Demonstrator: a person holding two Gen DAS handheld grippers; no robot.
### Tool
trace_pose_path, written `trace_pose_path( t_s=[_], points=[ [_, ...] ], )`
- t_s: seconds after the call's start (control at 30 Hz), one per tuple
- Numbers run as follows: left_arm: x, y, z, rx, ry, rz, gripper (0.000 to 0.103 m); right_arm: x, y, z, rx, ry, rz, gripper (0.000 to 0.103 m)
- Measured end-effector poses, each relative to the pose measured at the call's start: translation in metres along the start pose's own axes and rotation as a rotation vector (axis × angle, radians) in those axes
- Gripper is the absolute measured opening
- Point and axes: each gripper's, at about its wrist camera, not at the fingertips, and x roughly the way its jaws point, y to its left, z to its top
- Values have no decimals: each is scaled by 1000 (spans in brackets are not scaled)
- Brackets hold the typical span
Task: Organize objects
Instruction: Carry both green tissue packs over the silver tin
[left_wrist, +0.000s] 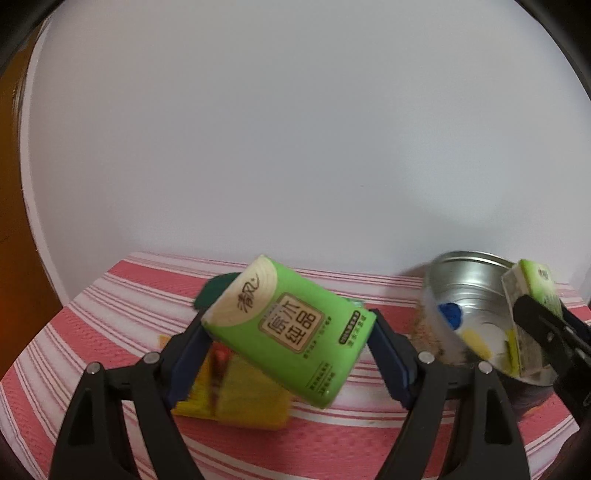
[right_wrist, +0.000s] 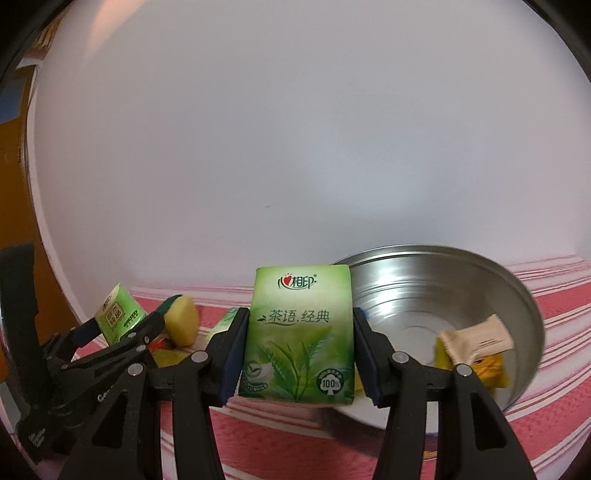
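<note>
My left gripper (left_wrist: 289, 326) is shut on a bright green tissue pack (left_wrist: 295, 354) with a wood-grain end, held tilted above the striped cloth. My right gripper (right_wrist: 300, 319) is shut on a second green tissue pack (right_wrist: 297, 332) printed with tea leaves, held upright in front of a steel bowl (right_wrist: 480, 273). In the left wrist view the right gripper (left_wrist: 533, 308) carries its pack (left_wrist: 539, 284) over the bowl (left_wrist: 469, 280). The right wrist view shows the left gripper (right_wrist: 123, 326) and its pack (right_wrist: 118, 314) at the left.
A red-and-white striped cloth (left_wrist: 92, 325) covers the table, with a white wall behind. A yellow packet (left_wrist: 236, 402) lies under the left pack. A yellow sponge with a green top (right_wrist: 181, 323) sits near the wall. The bowl holds a beige wrapper (right_wrist: 476, 339) and a yellow packet (right_wrist: 491, 373).
</note>
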Motion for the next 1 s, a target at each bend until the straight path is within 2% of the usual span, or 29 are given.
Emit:
trace_pose_path(
  t_s=[0.67, 1.0],
  points=[
    [-10, -104, 16, 90, -27, -125, 82, -23, -77, 19, 50, -73, -173, 55],
    [1, -150, 15, 138, 0, -178, 82, -7, -106, 23, 89, -62, -274, 55]
  ],
)
